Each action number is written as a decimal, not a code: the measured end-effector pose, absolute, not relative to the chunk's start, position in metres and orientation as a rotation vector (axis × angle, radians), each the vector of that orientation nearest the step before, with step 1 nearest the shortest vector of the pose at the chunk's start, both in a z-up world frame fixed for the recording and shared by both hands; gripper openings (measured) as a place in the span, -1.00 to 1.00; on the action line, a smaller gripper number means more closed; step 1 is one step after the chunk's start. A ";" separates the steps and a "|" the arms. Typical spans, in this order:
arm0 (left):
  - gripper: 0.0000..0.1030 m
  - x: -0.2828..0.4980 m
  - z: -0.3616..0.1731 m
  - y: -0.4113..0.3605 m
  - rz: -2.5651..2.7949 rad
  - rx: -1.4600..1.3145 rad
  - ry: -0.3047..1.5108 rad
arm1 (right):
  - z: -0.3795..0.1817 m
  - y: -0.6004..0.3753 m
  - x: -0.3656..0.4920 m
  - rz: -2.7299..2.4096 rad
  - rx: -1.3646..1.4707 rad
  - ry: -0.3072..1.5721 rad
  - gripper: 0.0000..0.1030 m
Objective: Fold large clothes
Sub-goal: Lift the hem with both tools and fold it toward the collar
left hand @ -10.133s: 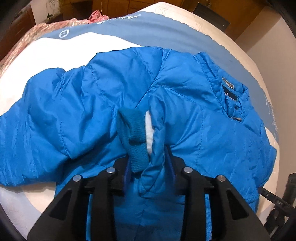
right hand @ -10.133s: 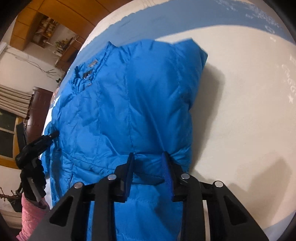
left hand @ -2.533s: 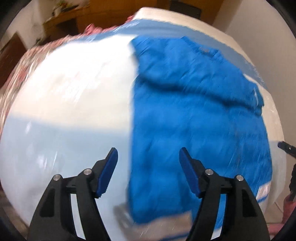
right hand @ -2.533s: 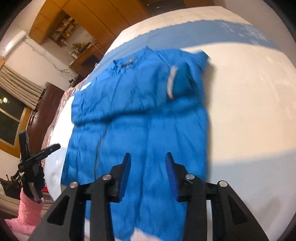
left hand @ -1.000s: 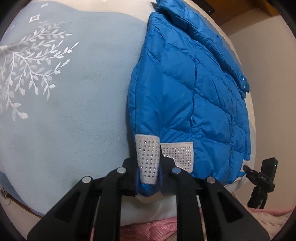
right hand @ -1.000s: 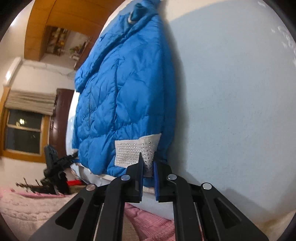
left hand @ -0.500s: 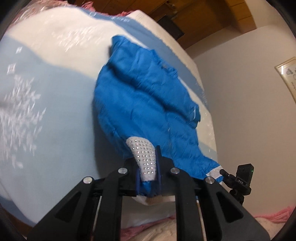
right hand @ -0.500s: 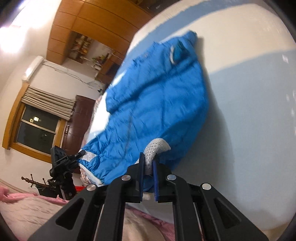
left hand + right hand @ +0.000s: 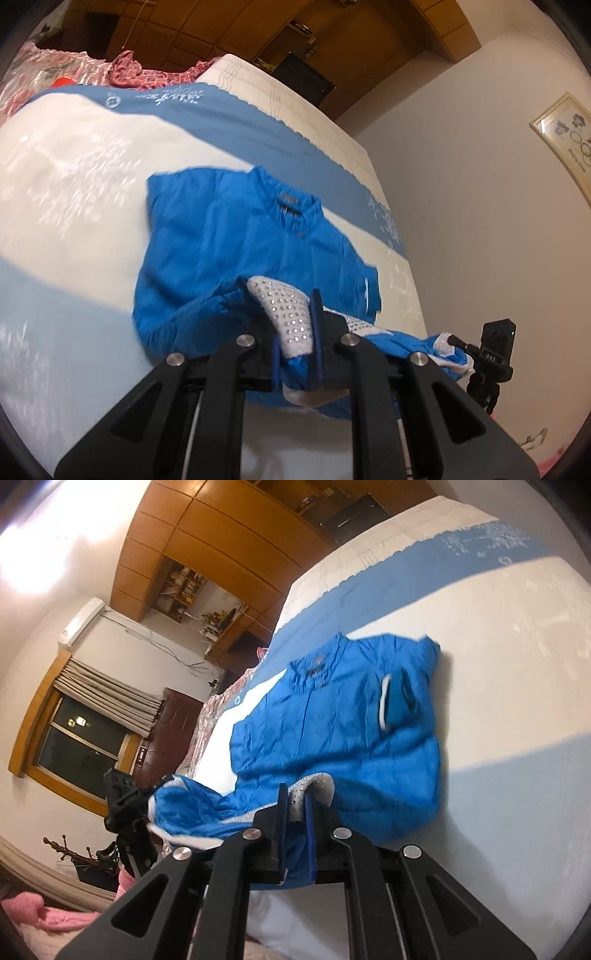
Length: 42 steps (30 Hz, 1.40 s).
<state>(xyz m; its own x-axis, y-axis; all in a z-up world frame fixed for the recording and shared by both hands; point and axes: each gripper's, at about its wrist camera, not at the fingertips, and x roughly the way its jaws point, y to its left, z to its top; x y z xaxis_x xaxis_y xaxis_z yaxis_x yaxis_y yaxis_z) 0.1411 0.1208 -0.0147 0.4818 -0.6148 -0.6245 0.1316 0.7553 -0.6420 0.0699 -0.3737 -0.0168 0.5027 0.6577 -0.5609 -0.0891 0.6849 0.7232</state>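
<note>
A blue puffer jacket (image 9: pixel 236 236) lies on the bed (image 9: pixel 74 177), collar at the far end, sleeves folded in over the body. My left gripper (image 9: pixel 295 325) is shut on the left corner of its white studded hem band (image 9: pixel 291 314) and holds it lifted above the bed. My right gripper (image 9: pixel 295 808) is shut on the hem's right corner (image 9: pixel 317 781), also raised. The jacket (image 9: pixel 332 720) also shows in the right wrist view, its lower part hanging between both grippers. A folded cuff (image 9: pixel 395 701) rests on the chest.
The bed cover has white and light blue bands with a darker blue stripe (image 9: pixel 236 118) at the far end. Pink bedding (image 9: pixel 125 70) lies beyond it. A small camera on a tripod (image 9: pixel 495 350) stands off the bed's near corner. Wooden wardrobes (image 9: pixel 221 535) line the far wall.
Both grippers closed on the hem corners about a second ago. Since then they have lifted the hem off the bed and carried it toward the collar.
</note>
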 end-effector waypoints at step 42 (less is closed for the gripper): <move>0.14 0.316 -0.094 0.112 -0.275 -0.247 1.161 | -0.111 -0.388 0.286 0.285 0.587 1.210 0.22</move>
